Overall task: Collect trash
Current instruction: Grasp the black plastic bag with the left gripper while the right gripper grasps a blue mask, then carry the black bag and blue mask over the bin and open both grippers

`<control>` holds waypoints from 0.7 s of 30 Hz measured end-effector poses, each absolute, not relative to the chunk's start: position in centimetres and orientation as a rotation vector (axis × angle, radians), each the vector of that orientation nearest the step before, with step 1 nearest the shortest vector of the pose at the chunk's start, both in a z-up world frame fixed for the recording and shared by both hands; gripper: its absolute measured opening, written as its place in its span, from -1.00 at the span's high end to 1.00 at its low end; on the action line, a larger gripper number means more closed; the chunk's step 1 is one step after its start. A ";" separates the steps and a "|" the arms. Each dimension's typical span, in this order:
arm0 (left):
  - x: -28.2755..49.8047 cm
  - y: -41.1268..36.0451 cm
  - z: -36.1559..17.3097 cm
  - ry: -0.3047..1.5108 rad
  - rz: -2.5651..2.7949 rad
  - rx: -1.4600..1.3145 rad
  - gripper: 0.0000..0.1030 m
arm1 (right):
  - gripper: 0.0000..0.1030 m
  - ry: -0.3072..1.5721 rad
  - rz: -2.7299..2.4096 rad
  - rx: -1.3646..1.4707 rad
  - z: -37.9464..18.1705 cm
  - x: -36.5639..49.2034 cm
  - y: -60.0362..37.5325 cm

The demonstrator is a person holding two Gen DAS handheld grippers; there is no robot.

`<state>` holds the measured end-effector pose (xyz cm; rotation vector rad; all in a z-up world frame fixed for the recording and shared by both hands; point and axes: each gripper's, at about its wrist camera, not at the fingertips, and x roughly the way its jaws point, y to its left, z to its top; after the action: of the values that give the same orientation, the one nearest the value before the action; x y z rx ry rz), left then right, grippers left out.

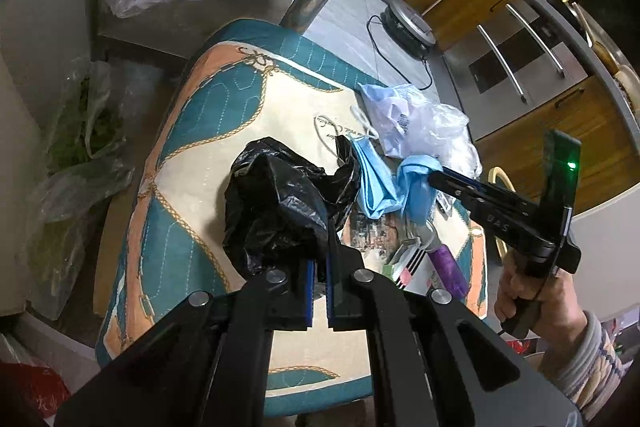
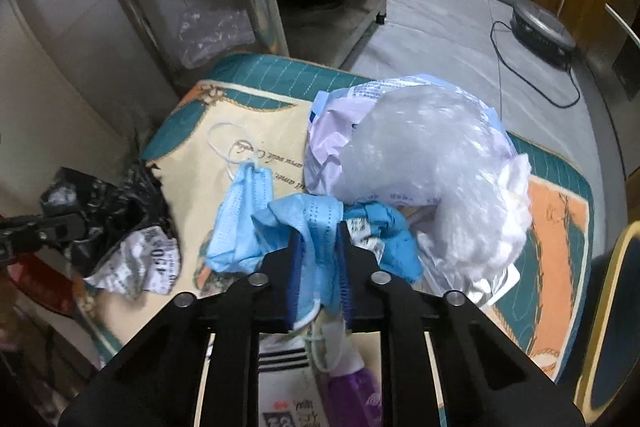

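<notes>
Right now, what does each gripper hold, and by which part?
Left gripper pinches the black bag's near edge; right gripper clamps a blue mask's bunched middle.

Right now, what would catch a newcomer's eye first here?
The black bag bunched mid-cushion, pinched in the left gripper. Beside it, a blue mask clamped in the right gripper, with a second mask just left and a clear plastic wad behind.

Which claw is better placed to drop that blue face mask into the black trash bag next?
The right claw: it is shut on the blue mask. The left claw is shut on the black bag, so it probably should just hold it.
</notes>
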<state>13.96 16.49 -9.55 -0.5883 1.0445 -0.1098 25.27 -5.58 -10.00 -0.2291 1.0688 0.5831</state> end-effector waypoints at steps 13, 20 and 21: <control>13.2 15.6 -7.8 0.986 -0.153 -0.576 0.93 | 0.70 0.970 0.617 0.007 -3.9 22.4 -10.8; 12.2 15.5 -6.5 0.935 -0.158 -0.581 0.93 | 0.70 0.935 0.578 0.046 -2.7 20.5 -14.3; 12.2 15.5 -6.2 0.922 -0.158 -0.579 0.93 | 0.70 0.919 0.585 0.065 -2.3 20.3 -14.9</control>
<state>12.17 15.48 -6.16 -0.5788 0.9222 -0.1583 20.32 -14.86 -2.31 0.0654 0.9189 0.5854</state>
